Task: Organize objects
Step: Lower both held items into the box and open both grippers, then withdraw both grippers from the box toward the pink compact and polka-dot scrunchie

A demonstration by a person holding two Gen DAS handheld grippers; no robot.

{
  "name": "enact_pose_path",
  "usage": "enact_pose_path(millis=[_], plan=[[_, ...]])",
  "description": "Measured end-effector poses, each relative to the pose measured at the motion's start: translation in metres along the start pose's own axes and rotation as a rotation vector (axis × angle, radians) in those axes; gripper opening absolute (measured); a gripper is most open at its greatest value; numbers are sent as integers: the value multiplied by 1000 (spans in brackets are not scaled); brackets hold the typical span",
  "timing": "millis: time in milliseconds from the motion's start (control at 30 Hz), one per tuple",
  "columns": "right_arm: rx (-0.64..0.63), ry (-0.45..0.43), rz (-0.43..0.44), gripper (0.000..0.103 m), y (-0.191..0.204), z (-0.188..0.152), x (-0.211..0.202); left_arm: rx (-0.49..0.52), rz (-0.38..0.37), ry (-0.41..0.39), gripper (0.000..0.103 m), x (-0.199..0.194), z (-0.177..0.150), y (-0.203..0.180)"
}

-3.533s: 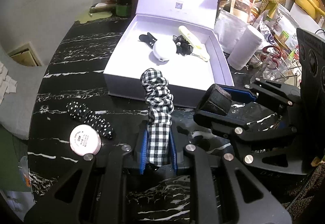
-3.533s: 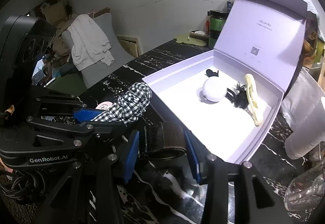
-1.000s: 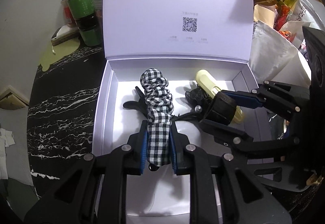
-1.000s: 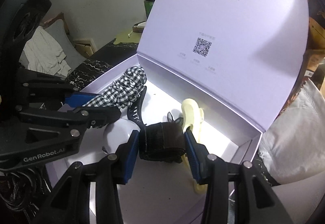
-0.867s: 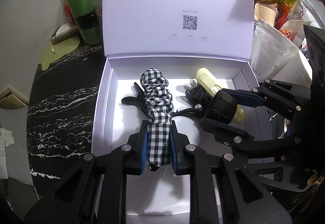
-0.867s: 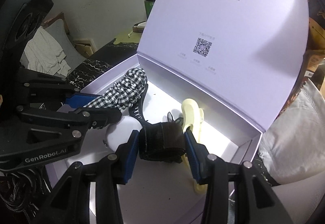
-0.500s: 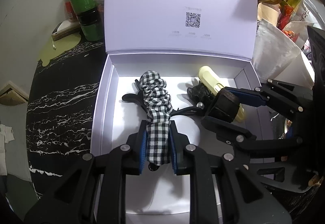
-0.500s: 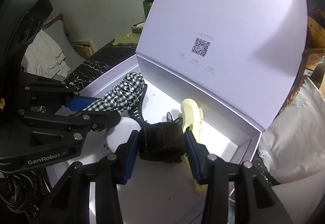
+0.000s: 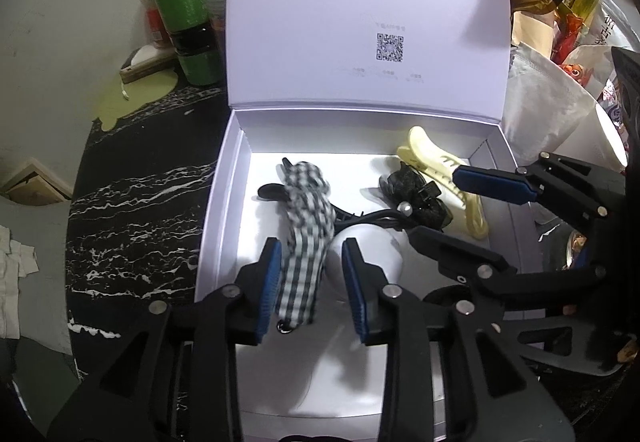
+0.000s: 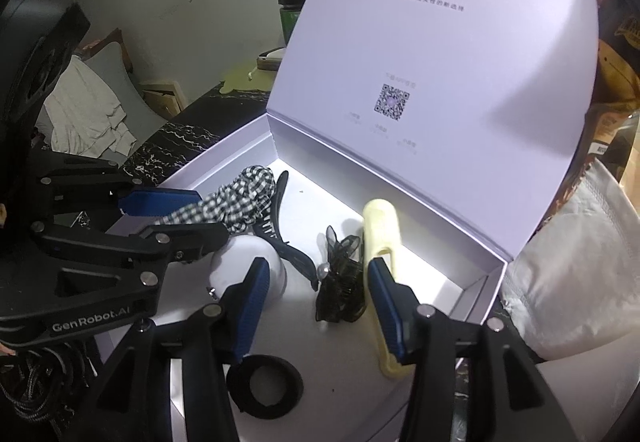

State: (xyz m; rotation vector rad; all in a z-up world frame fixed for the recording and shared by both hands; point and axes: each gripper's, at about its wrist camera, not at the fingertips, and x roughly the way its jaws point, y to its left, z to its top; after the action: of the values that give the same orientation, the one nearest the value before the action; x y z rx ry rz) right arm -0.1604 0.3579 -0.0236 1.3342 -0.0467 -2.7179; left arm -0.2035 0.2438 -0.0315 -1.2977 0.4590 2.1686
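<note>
Where clips (image 9: 416, 197) crowd, scrunchie (image 9: 306, 238) lies.

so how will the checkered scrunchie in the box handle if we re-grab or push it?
The checkered scrunchie is probably floppy: it drapes limply over the black hair clip between the left gripper's open jaws. Likely light, being gathered fabric. A push would probably bunch it rather than slide it, and it may snag on the clip's teeth.
</note>
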Motion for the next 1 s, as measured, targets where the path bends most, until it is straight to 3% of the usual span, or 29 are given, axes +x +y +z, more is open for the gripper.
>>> enact_pose_path(millis=[367,667,833,1000], plan=[[4,-20,-22,52,6,4,-22,-34,12,-31,34,-23,-3,3],[2,-61,-20,56,15,8,-44,-79,44,-78,44,-51,-10,11],[5,-75,-26,68,21,8,-54,-96,65,-93,46,-64,-14,13],[-2,-92,-44,74,29,8,-63,-129,89,-122,56,-80,-23,17]])
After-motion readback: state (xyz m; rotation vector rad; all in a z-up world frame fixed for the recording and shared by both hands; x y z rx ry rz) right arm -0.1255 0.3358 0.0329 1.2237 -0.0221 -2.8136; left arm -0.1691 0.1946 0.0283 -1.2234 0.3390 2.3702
